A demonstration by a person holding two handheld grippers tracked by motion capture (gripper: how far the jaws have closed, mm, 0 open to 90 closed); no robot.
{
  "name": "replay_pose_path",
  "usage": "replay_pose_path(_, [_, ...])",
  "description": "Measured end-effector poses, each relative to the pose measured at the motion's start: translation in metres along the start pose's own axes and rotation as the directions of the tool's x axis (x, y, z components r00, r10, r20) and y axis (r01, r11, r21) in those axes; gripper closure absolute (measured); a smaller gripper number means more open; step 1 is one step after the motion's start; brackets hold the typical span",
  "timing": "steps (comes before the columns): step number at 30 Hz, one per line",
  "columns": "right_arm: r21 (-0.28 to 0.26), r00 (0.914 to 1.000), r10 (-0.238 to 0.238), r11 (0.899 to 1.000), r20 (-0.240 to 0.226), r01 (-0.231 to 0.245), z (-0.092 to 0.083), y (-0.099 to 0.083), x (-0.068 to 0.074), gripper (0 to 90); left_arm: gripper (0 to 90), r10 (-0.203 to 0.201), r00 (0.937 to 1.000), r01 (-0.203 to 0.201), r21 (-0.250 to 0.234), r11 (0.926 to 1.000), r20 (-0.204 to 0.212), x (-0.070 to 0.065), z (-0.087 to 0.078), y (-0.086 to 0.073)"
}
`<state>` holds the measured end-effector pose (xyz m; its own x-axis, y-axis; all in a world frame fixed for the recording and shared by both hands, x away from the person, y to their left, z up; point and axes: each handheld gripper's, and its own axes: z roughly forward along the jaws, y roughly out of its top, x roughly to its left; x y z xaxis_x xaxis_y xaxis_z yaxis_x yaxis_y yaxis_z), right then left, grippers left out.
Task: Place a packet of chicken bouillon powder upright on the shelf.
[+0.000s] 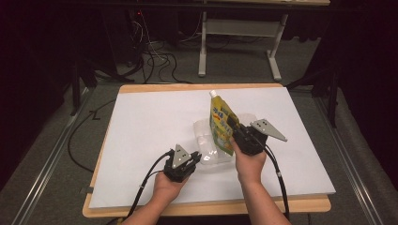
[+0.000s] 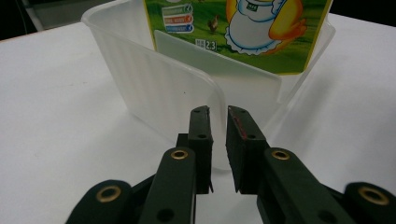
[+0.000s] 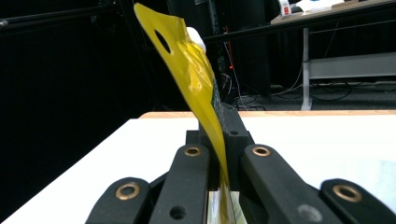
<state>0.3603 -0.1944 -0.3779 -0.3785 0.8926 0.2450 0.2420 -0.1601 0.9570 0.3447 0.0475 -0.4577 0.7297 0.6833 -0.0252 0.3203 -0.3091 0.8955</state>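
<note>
I count 1 yellow pouch (image 1: pixel 221 125), 1 clear plastic tub (image 1: pixel 206 140), 2 grippers and 1 white table (image 1: pixel 141 140). I take the tub as my landmark: it sits on the table just right of the middle, and the pouch stands upright inside it, its white cap (image 1: pixel 213 93) well above the rim.

My right gripper (image 1: pixel 237 129) is at the tub's right side, clamped on the pouch's edge; in the right gripper view (image 3: pixel 219 154) the thin yellow film runs straight between the pressed jaws. My left gripper (image 1: pixel 196 158) is at the tub's near-left corner. In the left gripper view (image 2: pixel 219 140) its jaws stand nearly together with the tub's wall edge (image 2: pixel 215 93) in the slim gap, pinching it.

The pouch's lower part blurs behind the tub's frosted wall. Its top is cut off in the left gripper view (image 2: pixel 243 28), leaving 1 cartoon bird partly showing. The print is too small to read.
</note>
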Motion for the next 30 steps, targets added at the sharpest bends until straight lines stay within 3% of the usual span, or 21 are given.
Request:
replay_pose_path(11, [-0.02, 1.0, 0.006, 1.0, -0.006, -0.006, 0.002, -0.009, 0.003, 90.0, 80.5, -0.01, 0.9998, 0.01, -0.004, 0.9999, -0.019, 0.004, 0.002, 0.0])
replay_pose_path(30, [0.0, 0.9978, -0.066, 0.998, -0.005, 0.066, 0.004, -0.025, 0.008, 88.5, 80.8, -0.019, 0.9993, 0.019, -0.008, 0.9998, -0.033, 0.012, 0.007, 0.003])
